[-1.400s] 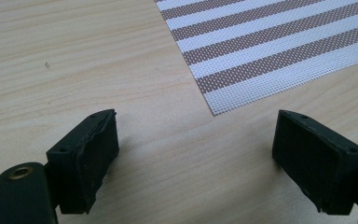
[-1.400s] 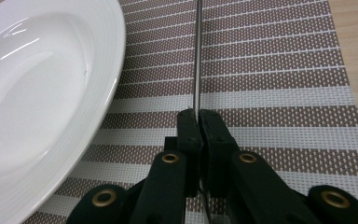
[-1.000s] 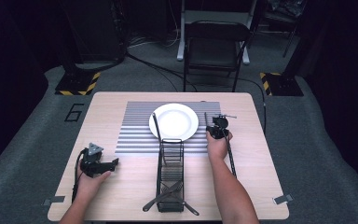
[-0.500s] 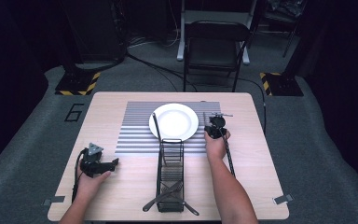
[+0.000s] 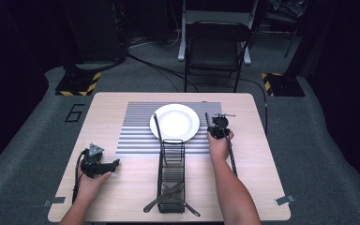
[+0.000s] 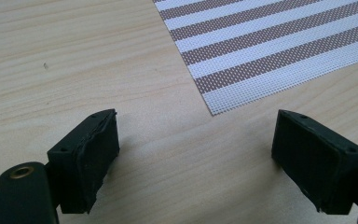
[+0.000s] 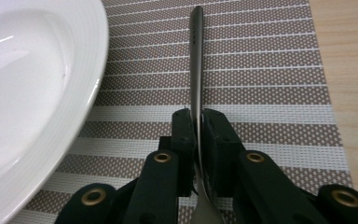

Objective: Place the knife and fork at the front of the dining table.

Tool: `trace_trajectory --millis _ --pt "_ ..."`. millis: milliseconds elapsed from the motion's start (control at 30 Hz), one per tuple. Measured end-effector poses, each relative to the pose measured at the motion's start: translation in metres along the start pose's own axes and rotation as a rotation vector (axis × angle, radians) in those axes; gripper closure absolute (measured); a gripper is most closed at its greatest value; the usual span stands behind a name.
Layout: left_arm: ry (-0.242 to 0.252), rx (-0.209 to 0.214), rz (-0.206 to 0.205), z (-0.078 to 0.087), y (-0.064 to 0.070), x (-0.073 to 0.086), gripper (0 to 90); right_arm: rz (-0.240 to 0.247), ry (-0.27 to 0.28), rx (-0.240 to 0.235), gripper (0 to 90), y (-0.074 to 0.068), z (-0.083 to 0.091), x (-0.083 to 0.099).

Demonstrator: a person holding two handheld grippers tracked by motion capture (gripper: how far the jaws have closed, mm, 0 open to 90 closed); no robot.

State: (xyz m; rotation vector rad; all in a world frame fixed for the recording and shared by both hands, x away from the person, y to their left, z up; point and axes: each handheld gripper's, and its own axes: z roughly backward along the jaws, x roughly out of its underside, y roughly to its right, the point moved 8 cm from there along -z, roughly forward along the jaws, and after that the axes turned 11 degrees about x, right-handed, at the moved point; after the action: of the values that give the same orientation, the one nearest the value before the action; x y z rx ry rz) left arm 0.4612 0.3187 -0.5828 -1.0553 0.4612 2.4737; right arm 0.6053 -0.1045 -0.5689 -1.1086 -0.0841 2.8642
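While the right gripper (image 7: 196, 140) has its fingers clenched on a utensil handle (image 7: 196, 60), that handle runs straight ahead from them, its long axis alongside the plate (image 7: 32, 93) rim, over the striped mat (image 7: 270, 70). It seems low above the mat, though contact is hard to judge. Setting it down likely means lowering along that line. Far off, the left gripper (image 6: 196, 154) rests released on the worktop (image 6: 74, 56).

Bright overhead light on the table (image 5: 122, 187), dark surroundings; high view soft, plate (image 7: 28, 93) glaring.
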Motion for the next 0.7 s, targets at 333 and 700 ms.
trace_trajectory --millis 333,700 --pt "-0.004 0.0 0.0 0.0002 0.0 0.0001 14.5 -0.012 -0.002 -0.003 81.0 0.0044 0.0003 -0.0005" --pt "-0.004 0.0 0.0 0.0002 0.0 0.0001 14.5 -0.007 0.014 0.015 84.9 0.0018 -0.002 -0.0017"
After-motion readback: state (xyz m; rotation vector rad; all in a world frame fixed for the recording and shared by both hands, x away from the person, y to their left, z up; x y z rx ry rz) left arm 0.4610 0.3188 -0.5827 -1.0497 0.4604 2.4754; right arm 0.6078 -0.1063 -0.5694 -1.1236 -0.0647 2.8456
